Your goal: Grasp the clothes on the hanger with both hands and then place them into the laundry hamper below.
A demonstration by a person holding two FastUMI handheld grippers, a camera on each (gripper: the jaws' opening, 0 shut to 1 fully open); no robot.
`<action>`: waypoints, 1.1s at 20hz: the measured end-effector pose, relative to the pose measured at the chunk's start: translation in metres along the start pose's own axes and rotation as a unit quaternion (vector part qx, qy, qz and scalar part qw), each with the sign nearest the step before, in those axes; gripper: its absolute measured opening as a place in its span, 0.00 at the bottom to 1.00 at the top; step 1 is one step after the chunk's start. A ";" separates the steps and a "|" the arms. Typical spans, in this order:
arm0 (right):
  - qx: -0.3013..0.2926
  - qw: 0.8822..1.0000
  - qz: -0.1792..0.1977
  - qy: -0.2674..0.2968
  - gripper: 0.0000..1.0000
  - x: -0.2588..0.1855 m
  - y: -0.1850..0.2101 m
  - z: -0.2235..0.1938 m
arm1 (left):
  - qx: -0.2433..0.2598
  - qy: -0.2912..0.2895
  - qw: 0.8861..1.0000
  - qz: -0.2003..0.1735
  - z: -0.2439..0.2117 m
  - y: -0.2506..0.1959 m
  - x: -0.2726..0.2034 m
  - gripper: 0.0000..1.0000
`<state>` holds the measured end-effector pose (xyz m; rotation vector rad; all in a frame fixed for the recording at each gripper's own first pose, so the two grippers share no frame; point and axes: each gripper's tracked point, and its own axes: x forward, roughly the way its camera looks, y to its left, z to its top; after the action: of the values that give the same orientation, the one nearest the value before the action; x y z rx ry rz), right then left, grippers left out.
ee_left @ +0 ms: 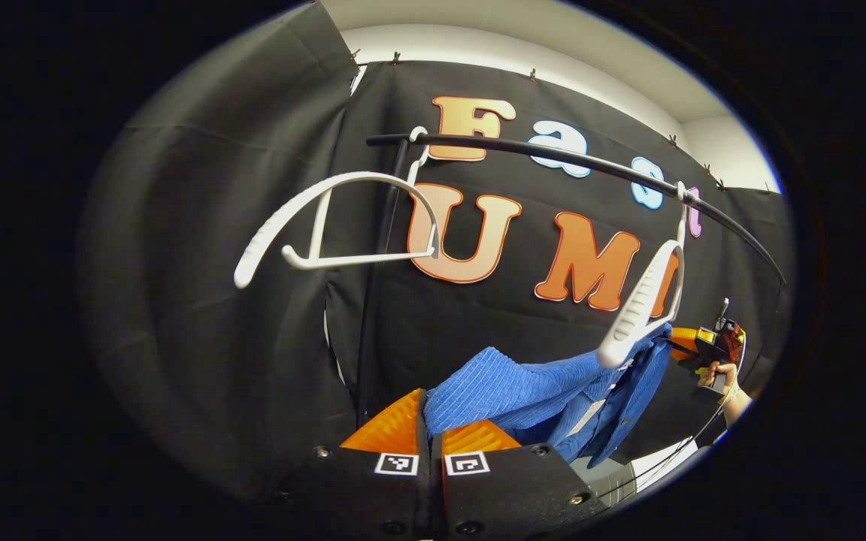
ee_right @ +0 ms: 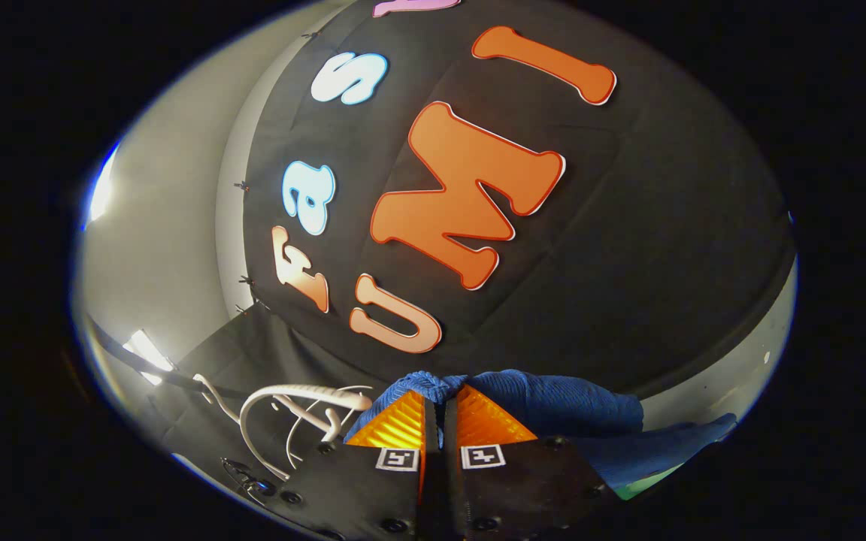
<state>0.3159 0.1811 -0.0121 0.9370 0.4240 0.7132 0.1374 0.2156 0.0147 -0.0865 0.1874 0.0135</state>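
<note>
Left gripper view: left gripper (ee_left: 428, 439) clenched on blue ribbed knit garment (ee_left: 523, 391), stretched toward white plastic hanger (ee_left: 640, 304) at 3 o'clock; right gripper (ee_right: 439, 428) apparently pinches cloth too; removal underway, next lowering both to unseen hamper.

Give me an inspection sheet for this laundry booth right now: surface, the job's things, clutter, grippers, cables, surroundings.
Surface: nothing seen; no table or floor in view.
Job's things: blue garment stretched between the two grippers, one end still draped by the white hanger on the black rail. Laundry hamper: nothing seen.
Clutter: a second, bare white hanger on the same rail.
Grippers: left gripper closed on the garment's near end; right gripper closed on bunched blue cloth. In the left gripper view it appears far off at the garment's other end, held by a hand.
Cables: a thin cable runs down below that hand.
Surroundings: black cloth wall, pale wall above.
</note>
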 end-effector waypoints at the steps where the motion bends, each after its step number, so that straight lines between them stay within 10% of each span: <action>1: -0.005 1.000 -0.008 0.003 0.07 -0.004 -0.004 -0.007 | 0.001 0.001 1.000 0.002 -0.004 0.002 -0.003 0.00; 9: -0.082 0.994 -0.072 0.023 0.07 -0.050 -0.020 -0.059 | 0.020 0.010 1.000 0.016 -0.030 -0.002 -0.024 0.00; 22: -0.147 0.980 -0.133 0.034 0.07 -0.113 -0.027 -0.130 | 0.047 0.023 0.996 -0.065 -0.065 -0.105 -0.035 0.00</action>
<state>0.1671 0.1652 -0.1016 0.5654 0.4787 0.5449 0.0937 0.1050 -0.0332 -0.0044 0.2287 -0.1270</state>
